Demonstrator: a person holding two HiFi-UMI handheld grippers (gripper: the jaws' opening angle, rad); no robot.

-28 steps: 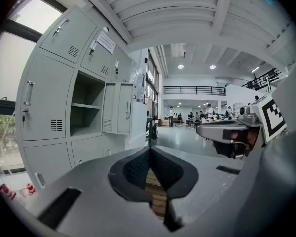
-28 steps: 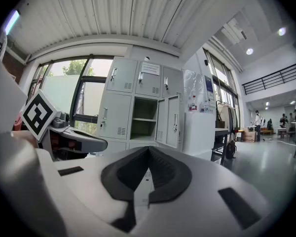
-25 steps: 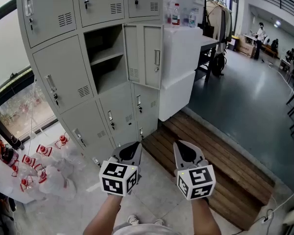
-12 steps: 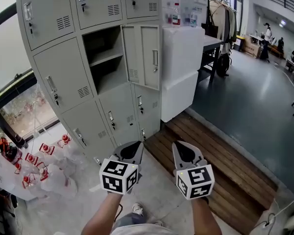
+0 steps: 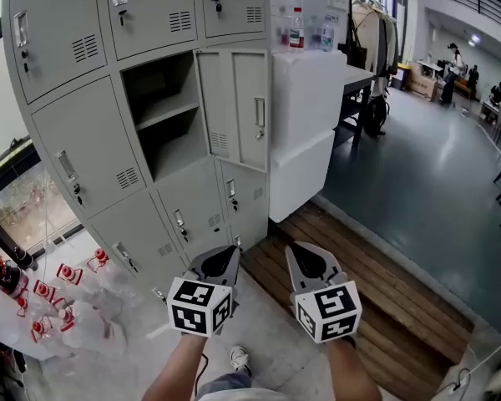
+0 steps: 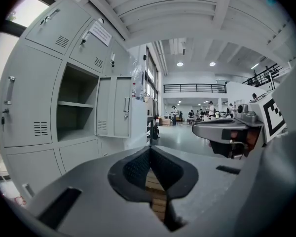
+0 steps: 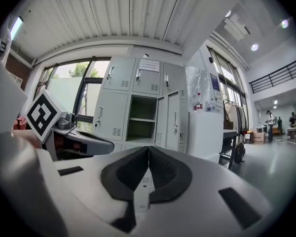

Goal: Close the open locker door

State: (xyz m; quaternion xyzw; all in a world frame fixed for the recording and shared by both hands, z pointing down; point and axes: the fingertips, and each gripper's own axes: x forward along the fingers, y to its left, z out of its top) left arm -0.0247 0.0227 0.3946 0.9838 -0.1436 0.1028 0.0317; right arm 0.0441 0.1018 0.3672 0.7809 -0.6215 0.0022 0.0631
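A grey bank of lockers [image 5: 83,132] stands ahead. One middle compartment [image 5: 154,124] is open, with an inner shelf, and its door [image 5: 232,107] is swung out to the right. The same open door [image 6: 113,107] shows in the left gripper view, and the door [image 7: 170,120] in the right gripper view. My left gripper [image 5: 220,257] and right gripper [image 5: 303,256] are held side by side low in the head view, well short of the lockers. Both have their jaws closed together with nothing between them.
A white box-like unit [image 5: 305,115] stands right of the lockers, with bottles [image 5: 296,27] on top. Wooden decking [image 5: 376,299] lies on the floor to the right. Clear plastic bottles with red caps [image 5: 50,303] lie at lower left. People stand far off in the hall.
The view has shifted closer to the lockers, which now sit further left in the head view. Both grippers have moved forward together and stay shut.
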